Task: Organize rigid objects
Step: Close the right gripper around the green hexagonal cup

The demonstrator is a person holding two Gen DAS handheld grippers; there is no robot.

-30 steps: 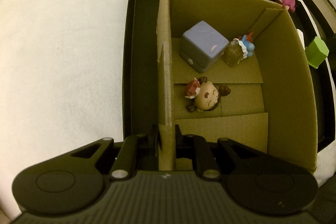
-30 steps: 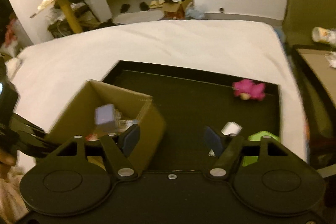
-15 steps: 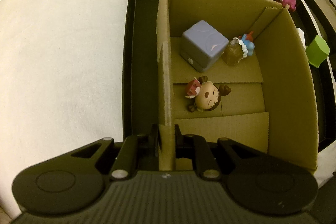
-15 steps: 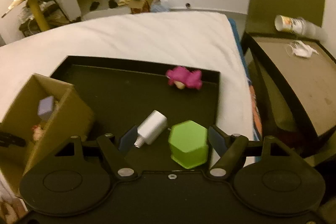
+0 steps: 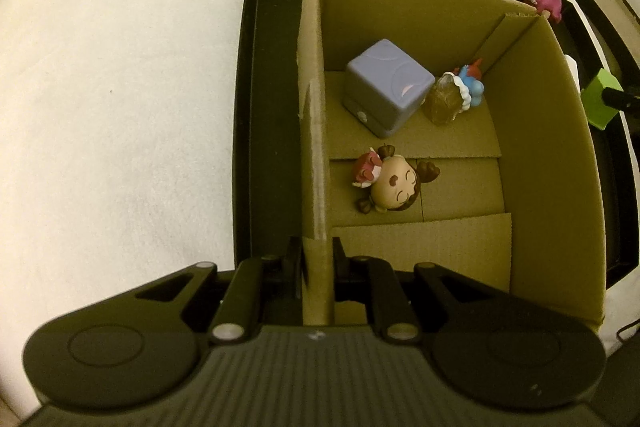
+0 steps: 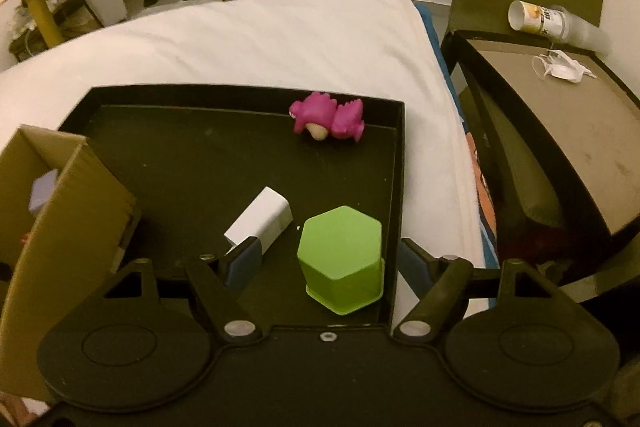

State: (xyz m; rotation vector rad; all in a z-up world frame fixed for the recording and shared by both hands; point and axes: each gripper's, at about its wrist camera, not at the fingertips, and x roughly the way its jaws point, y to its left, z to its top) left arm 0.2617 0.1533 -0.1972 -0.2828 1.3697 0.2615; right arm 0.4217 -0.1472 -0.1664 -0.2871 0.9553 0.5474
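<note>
My left gripper (image 5: pixel 318 259) is shut on the near left wall of the cardboard box (image 5: pixel 314 131), which stands in the black tray (image 5: pixel 248 107). Inside the box lie a purple cube (image 5: pixel 386 93), a big-headed doll figure (image 5: pixel 394 185) and a small blue and amber figure (image 5: pixel 456 95). My right gripper (image 6: pixel 326 261) is open, with the green hexagonal box (image 6: pixel 340 259) between its fingers, on the tray (image 6: pixel 192 147). A white charger block (image 6: pixel 260 221) lies just left of it. A pink toy (image 6: pixel 328 115) lies at the tray's far edge.
The tray rests on a white bed (image 6: pixel 260 43). A dark side table (image 6: pixel 560 131) with a paper cup (image 6: pixel 540 19) and a face mask (image 6: pixel 564 67) stands to the right. The cardboard box (image 6: pixel 60 227) fills the tray's left part in the right wrist view.
My right gripper has swung right and come down, so the green box now sits between its open fingers. The left gripper keeps its hold on the box wall.
</note>
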